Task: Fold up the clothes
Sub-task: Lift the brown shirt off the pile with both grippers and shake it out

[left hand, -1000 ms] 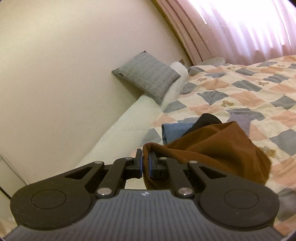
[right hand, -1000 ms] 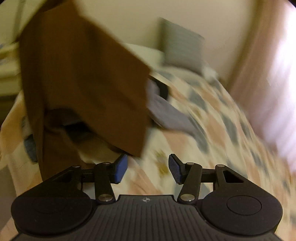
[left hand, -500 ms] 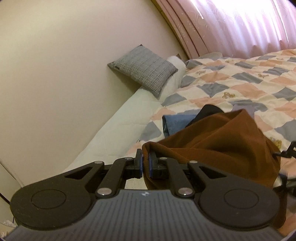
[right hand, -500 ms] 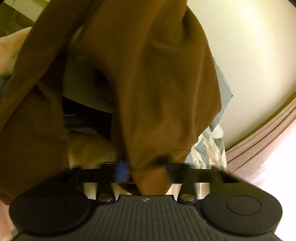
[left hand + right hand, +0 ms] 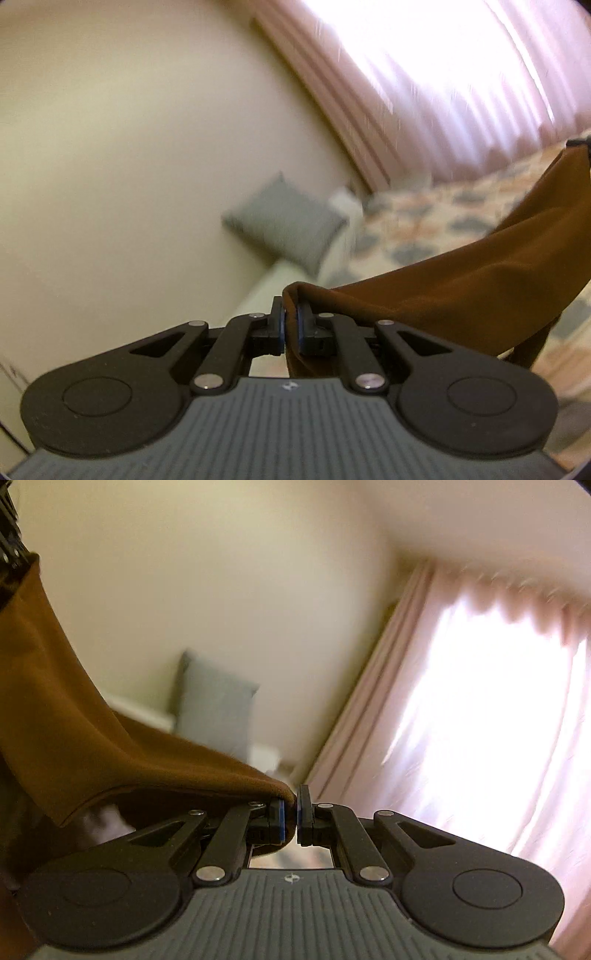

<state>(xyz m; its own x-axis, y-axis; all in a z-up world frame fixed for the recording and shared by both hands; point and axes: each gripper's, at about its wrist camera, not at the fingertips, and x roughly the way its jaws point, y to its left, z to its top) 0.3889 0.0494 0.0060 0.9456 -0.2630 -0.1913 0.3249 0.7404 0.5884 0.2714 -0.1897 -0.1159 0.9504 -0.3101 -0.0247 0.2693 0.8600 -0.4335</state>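
Brown garment point(image 5: 480, 280) hangs in air above bed point(image 5: 424, 221), stretched between 2 tongs. Left tongs point(image 5: 290, 326) pinch 1 corner; right tongs point(image 5: 290, 814) pinch opposite corner, fabric edge caught between pads. Judgement: keep top edge taut and level, let cloth drop straight before laying down. Wall point(image 5: 110, 147) close on left, curtain point(image 5: 480, 720) on right; quilt offers open room below.

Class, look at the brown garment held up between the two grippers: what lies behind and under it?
Behind the brown garment the checked quilt shows, with a grey cushion against the wall. What lies directly beneath is covered by the hanging cloth.
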